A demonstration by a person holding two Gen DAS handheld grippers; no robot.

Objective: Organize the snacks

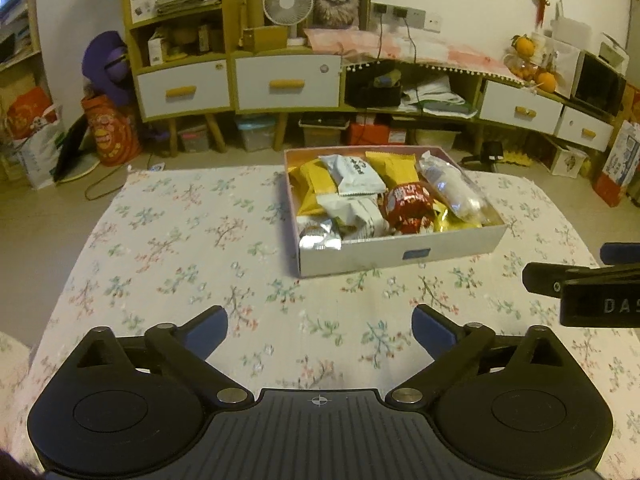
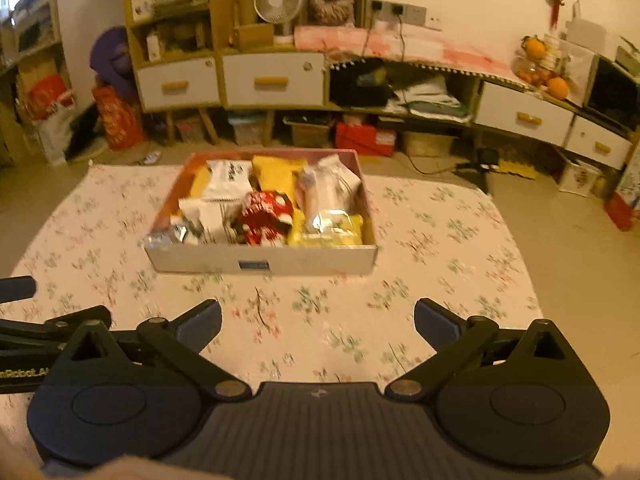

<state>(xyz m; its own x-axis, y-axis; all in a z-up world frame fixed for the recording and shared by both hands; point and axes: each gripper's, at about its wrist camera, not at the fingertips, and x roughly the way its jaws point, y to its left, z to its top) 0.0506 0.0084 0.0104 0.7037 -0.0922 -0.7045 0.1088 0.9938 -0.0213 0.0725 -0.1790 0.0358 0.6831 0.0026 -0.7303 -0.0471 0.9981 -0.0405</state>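
A shallow white box [image 1: 400, 254] [image 2: 304, 262] stands on the floral tablecloth, filled with snack packets: yellow [image 1: 316, 188], white [image 1: 354, 174], a red wrapped one [image 1: 410, 208] [image 2: 264, 216], a silver one [image 1: 320, 236] and a clear one [image 1: 452, 184]. My left gripper [image 1: 320, 326] is open and empty, low over the cloth in front of the box. My right gripper [image 2: 318, 320] is open and empty, also in front of the box. Each gripper's edge shows in the other's view [image 1: 580, 284] [image 2: 40, 328].
The floral cloth [image 1: 180, 264] [image 2: 440, 280] covers the table; its far edge lies just behind the box. Beyond stand cabinets with white drawers [image 1: 286, 82], a fan [image 1: 287, 2], storage bins and bags on the floor.
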